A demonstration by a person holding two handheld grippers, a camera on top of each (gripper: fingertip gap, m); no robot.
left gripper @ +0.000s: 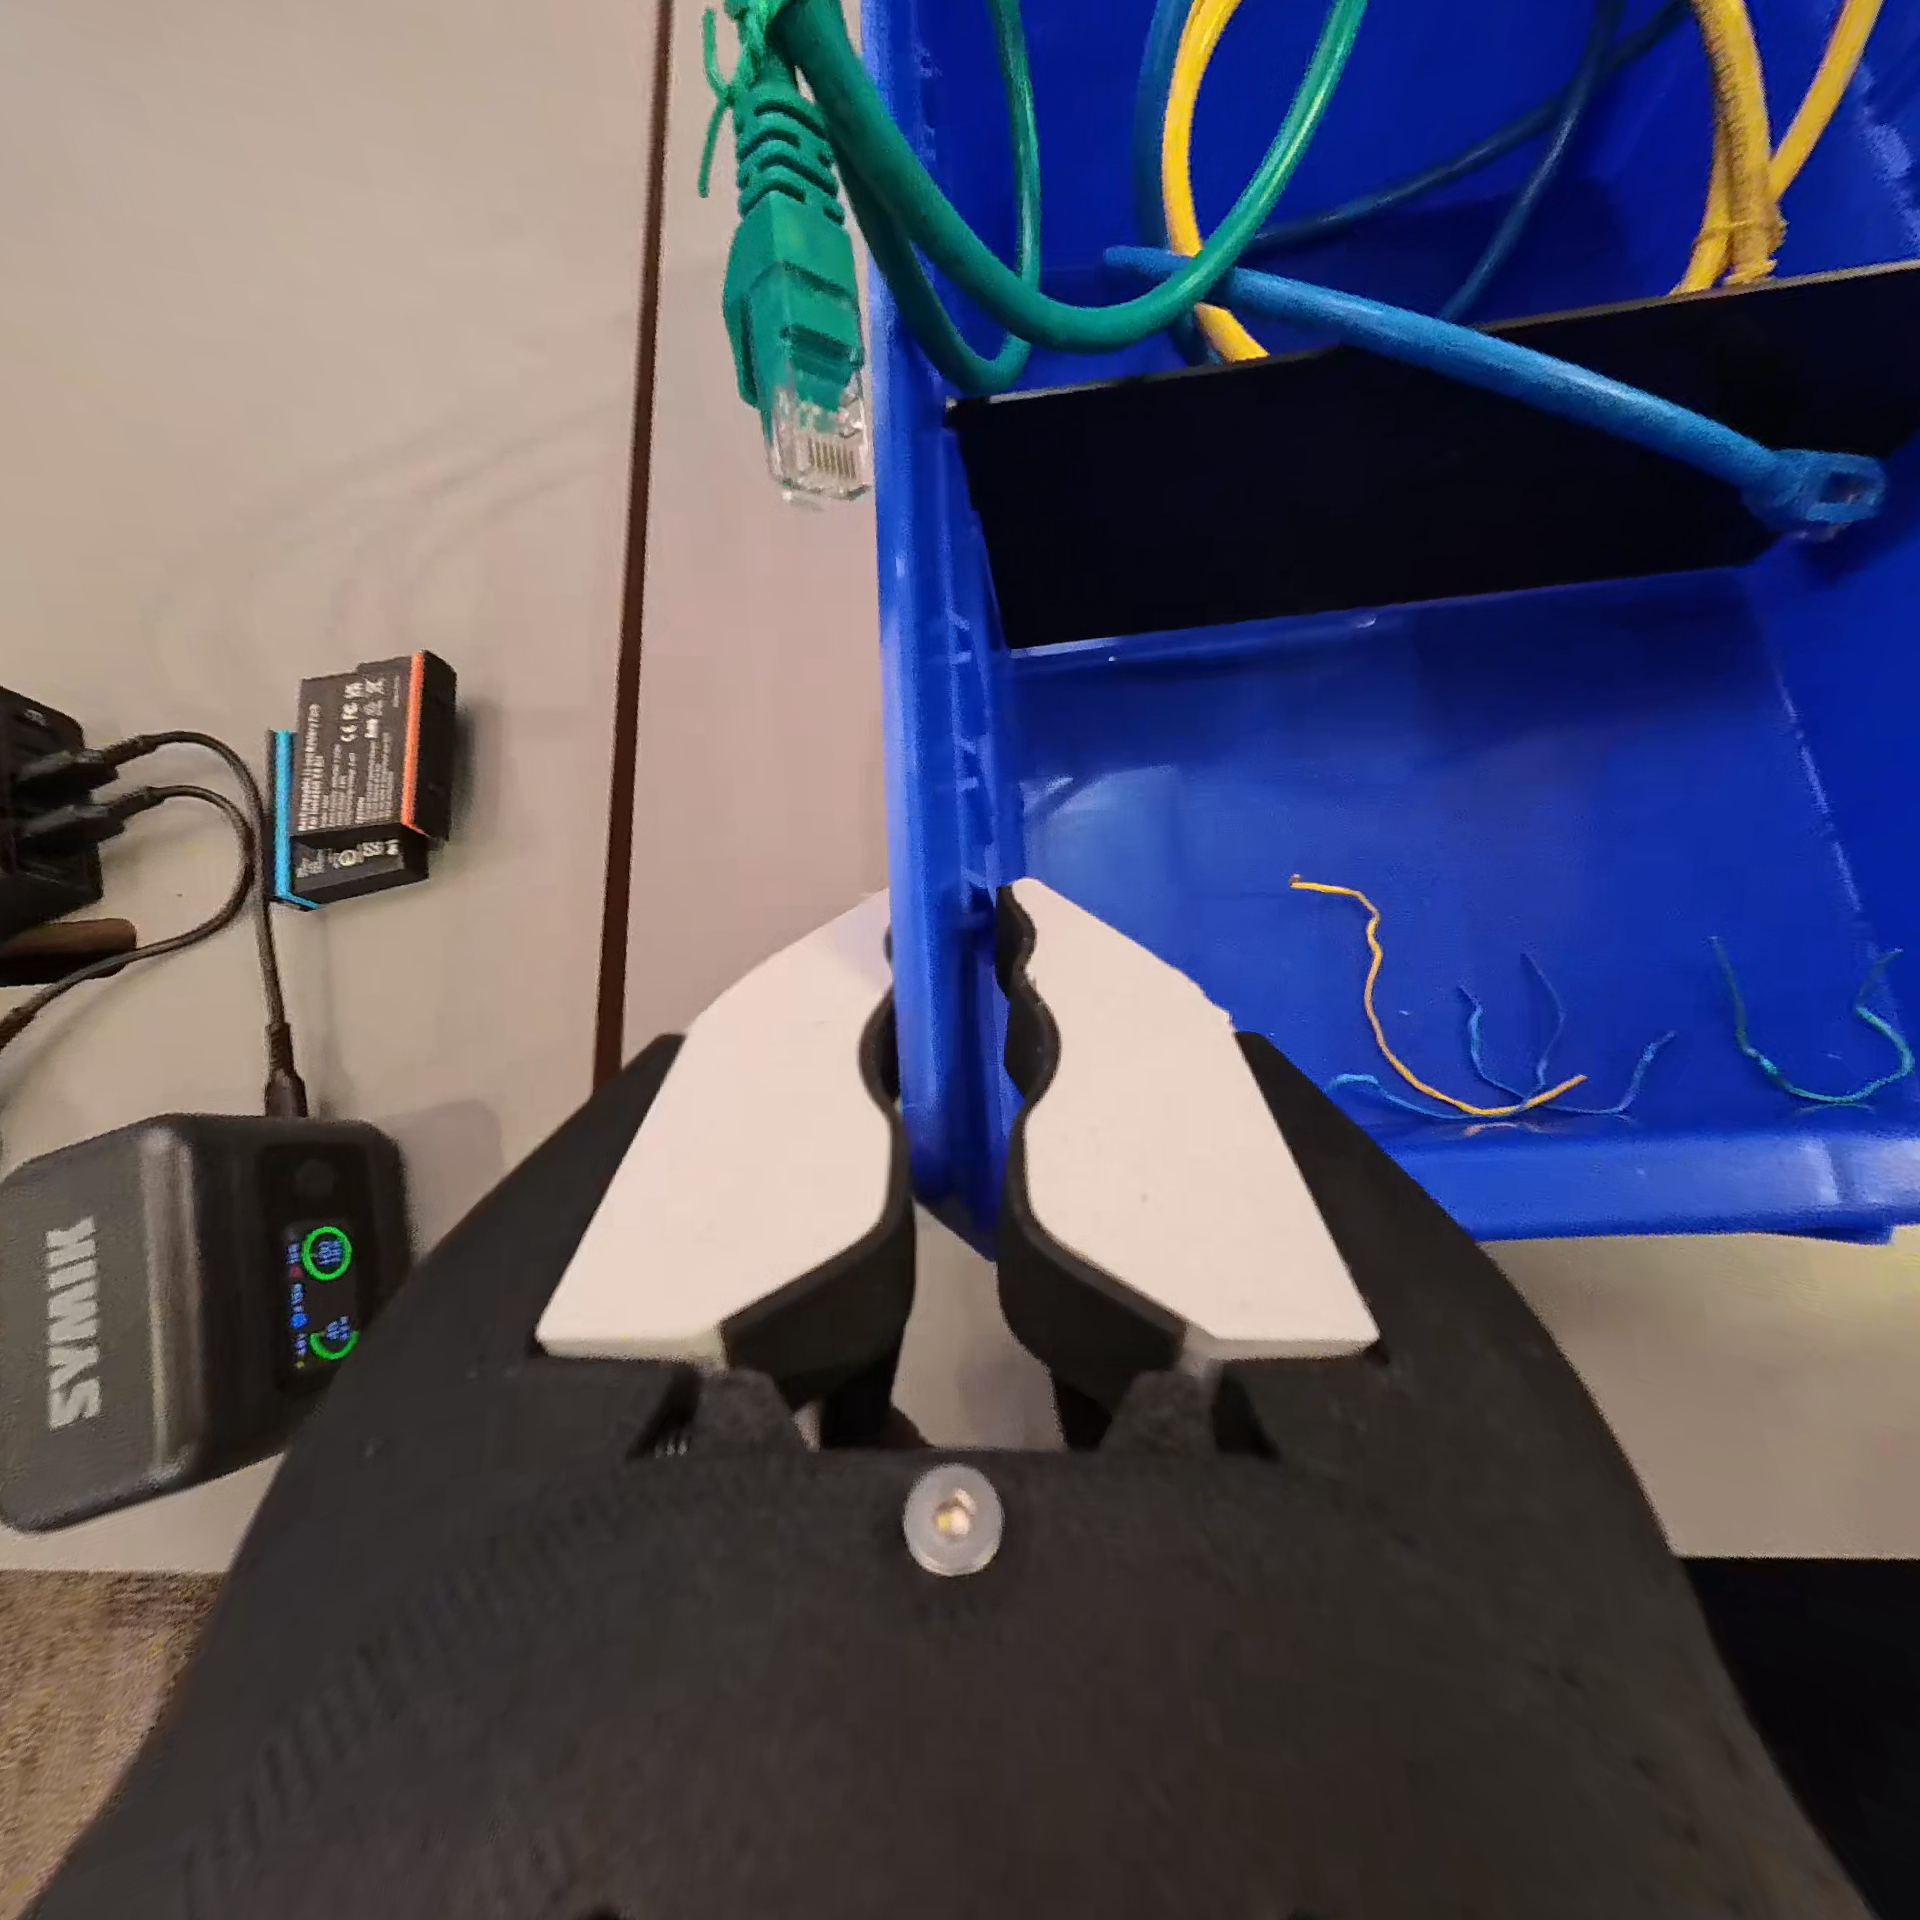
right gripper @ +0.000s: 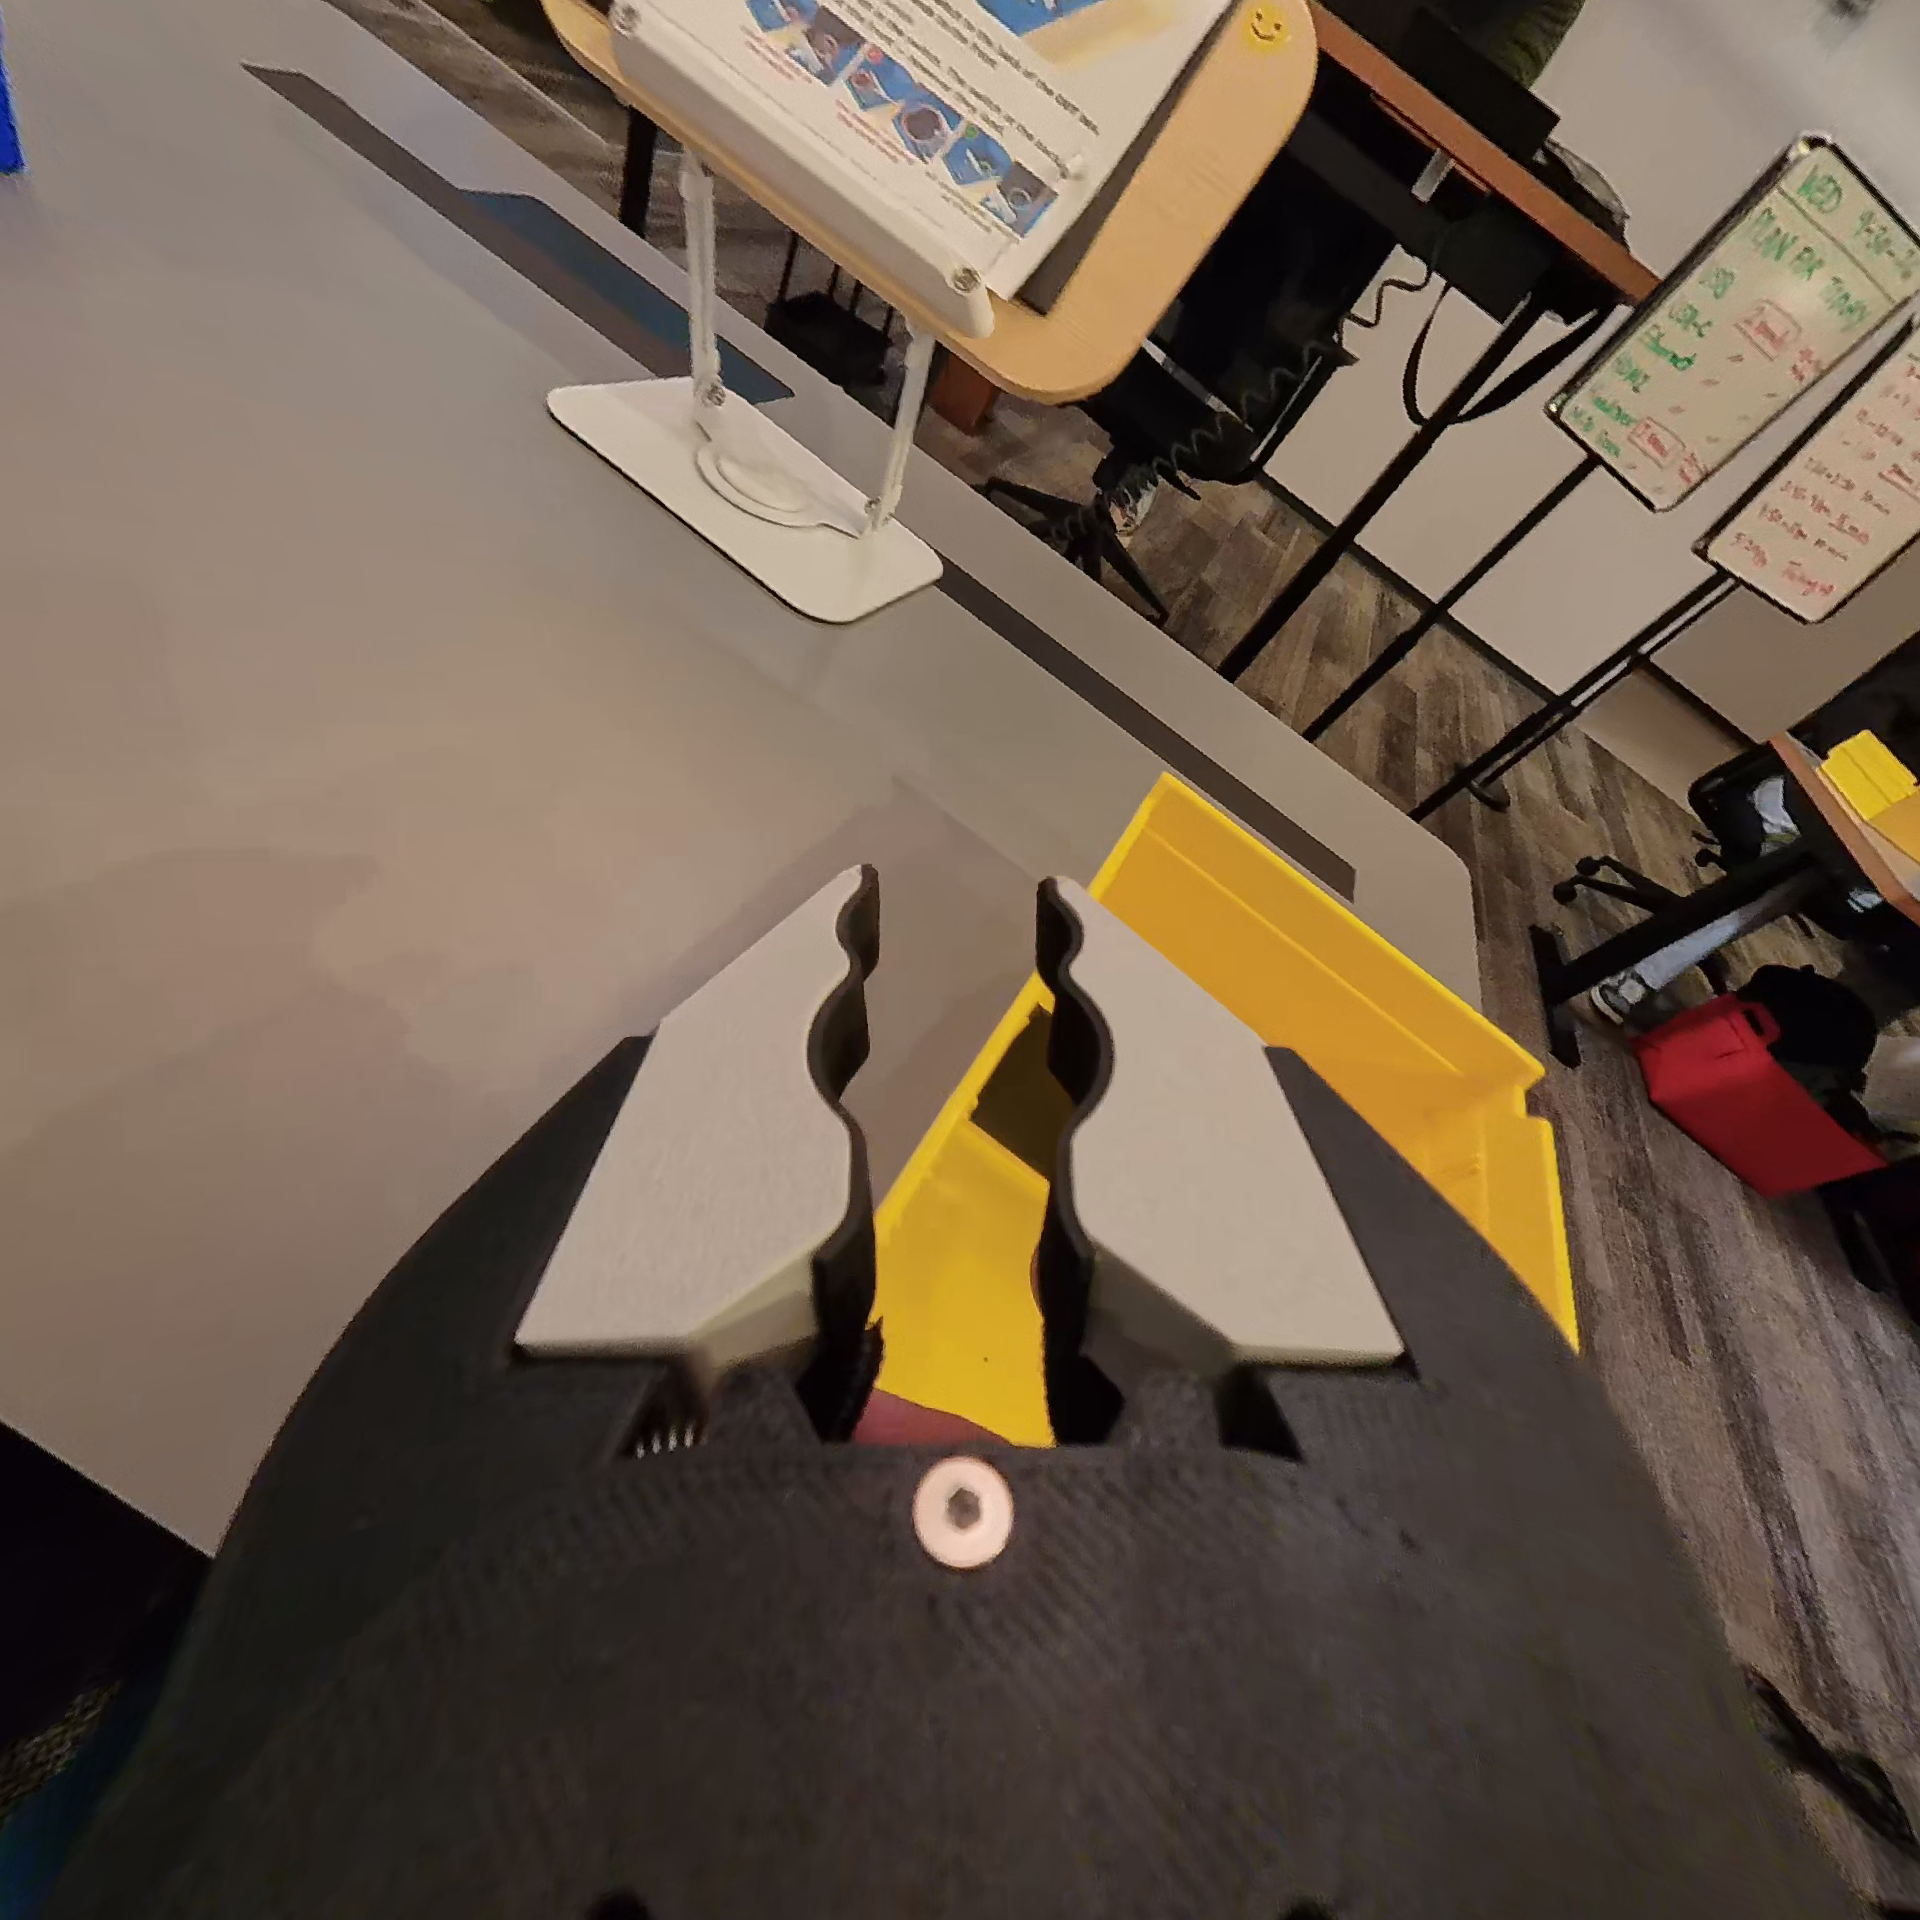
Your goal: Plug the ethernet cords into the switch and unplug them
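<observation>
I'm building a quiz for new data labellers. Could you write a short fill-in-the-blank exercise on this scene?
1. The left gripper is closed on the side wall of the ____ bin.
2. The green cable's plug hangs over that bin's wall, on the ____ of it.
3. The right gripper is open and holds ____.
4. Below the right gripper sits a ____ bin.

Missing words: blue; outside; nothing; yellow
</observation>
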